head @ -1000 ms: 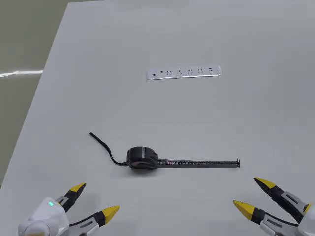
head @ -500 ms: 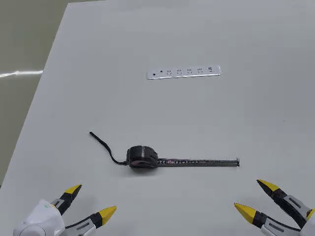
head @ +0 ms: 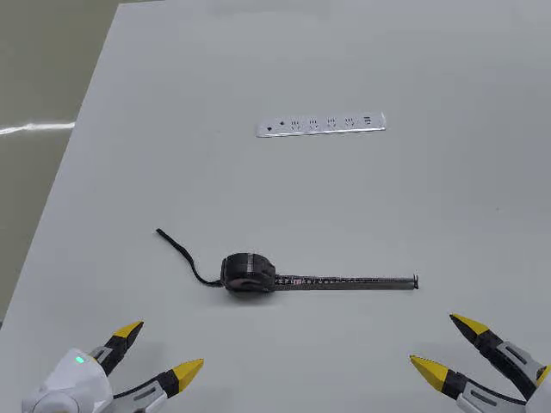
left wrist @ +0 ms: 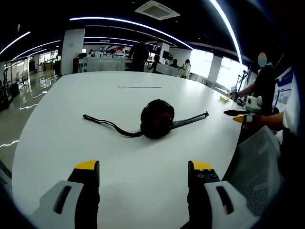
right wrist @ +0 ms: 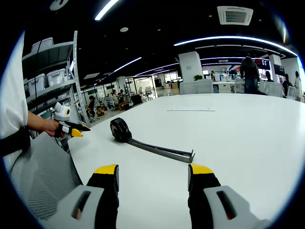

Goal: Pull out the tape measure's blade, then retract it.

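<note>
1. White and matt, the table [head: 413, 198] runs far and wide in the head view. Past its left edge lies a glossy greenish floor [head: 34, 77] with a streak of reflected light.
2. Around it is an open-plan office, with long light strips [left wrist: 124, 23] and an air vent [left wrist: 156, 9] on a dark ceiling. Metal shelving [right wrist: 52, 71] holds boxes, and people [right wrist: 248, 67] stand beyond the far side of the table.
3. A black tape measure [head: 249, 274] lies on the table between the grippers and a little farther off than they are. Its blade [head: 349, 281] is pulled out flat to the right and ends in a small hook. A black wrist strap [head: 176, 251] curls away to the left and far side.
4. A white power strip [head: 320, 125] lies well apart on the far side, with its long side across the table.
5. The left gripper [head: 160, 349] hovers near the table's near edge, its yellow-tipped jaws spread wide and holding nothing.
6. The right gripper [head: 446, 344] sits at the near right, just short of the blade's hook. Its jaws are equally wide apart and empty.
7. The blade carries scale markings, some of them red, too small to read. Any brand on the case or the power strip is likewise too small to make out.
</note>
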